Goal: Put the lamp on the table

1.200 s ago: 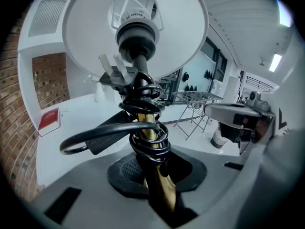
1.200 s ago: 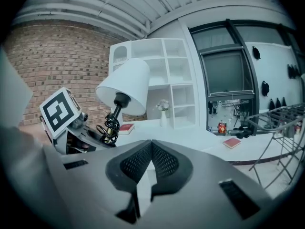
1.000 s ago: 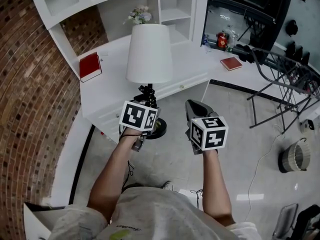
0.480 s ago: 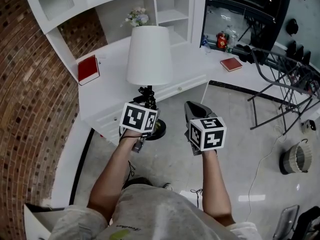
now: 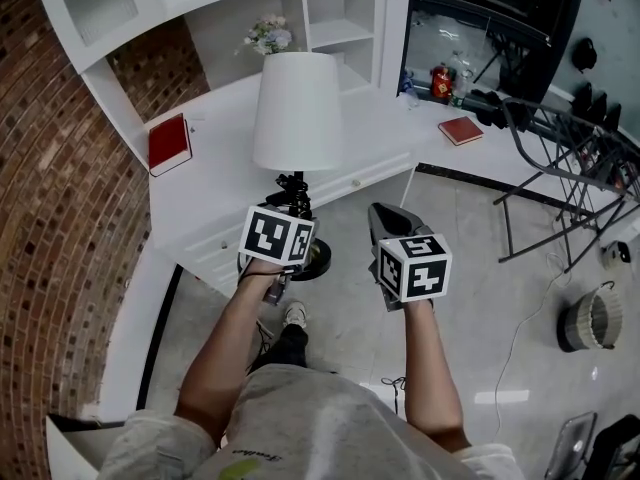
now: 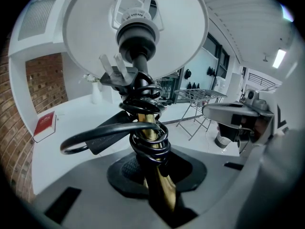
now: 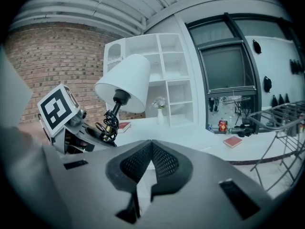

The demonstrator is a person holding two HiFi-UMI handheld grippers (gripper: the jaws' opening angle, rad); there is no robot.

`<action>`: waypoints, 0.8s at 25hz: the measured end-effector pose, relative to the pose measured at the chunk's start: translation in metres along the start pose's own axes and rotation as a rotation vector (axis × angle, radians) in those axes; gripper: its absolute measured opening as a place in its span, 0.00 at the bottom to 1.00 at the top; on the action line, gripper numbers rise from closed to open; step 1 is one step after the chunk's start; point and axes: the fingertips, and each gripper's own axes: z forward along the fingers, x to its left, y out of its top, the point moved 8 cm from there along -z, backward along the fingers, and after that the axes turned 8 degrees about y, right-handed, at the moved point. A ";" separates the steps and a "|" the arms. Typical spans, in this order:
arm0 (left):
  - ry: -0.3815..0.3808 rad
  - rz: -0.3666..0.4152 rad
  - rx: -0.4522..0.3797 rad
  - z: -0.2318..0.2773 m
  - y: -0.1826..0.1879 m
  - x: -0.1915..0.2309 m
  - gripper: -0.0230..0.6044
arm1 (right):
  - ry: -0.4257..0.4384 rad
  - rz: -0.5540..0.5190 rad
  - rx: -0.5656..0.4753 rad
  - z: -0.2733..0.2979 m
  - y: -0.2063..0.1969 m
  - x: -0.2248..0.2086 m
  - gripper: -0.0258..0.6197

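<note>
The lamp has a white shade, a brass stem wound with black cord and a round black base. It hangs upright over the floor, just in front of the white table. My left gripper is shut on the stem below the cord coil, and the brass shows between its pads. My right gripper is beside the lamp on the right, apart from it. Its pads meet at the tips with nothing between them. The shade appears at the left of the right gripper view.
A red book lies at the table's left end, a second red book at its right. A vase of flowers stands below the white shelves. A metal rack and a basket stand on the floor at right.
The table and red book have slid left in the head view, and a shoe has come into view below the lamp. Both grippers and the lamp keep their places relative to each other.
</note>
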 end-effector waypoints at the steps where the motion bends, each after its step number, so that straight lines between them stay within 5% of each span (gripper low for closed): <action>1: -0.001 -0.001 0.001 0.003 0.001 0.001 0.18 | -0.002 0.000 0.001 0.002 0.001 -0.002 0.04; 20: -0.078 0.053 0.003 0.085 0.067 0.071 0.18 | -0.100 0.011 0.042 0.096 0.029 -0.044 0.04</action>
